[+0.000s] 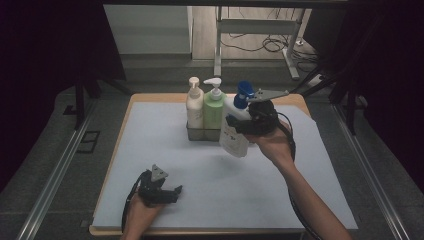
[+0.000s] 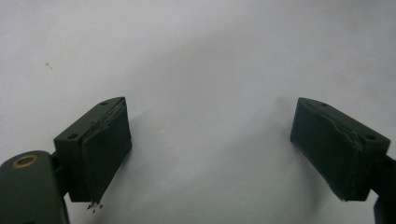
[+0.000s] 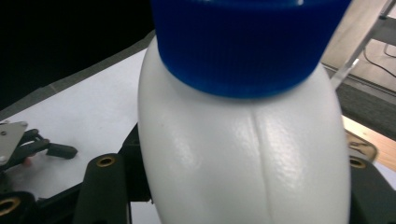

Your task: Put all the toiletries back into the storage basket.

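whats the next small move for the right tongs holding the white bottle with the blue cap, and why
Probably carry the white plastic bottle with the blue cap a little left and lower it upright into the clear rack. The right tongs grip it tilted in the air, just right of the cream pump bottle and green pump bottle already standing there.

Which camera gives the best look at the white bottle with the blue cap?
The high view: the whole white bottle shows there, tilted, held above the table by the right gripper. The right gripper view shows its shoulder and blue cap close up.
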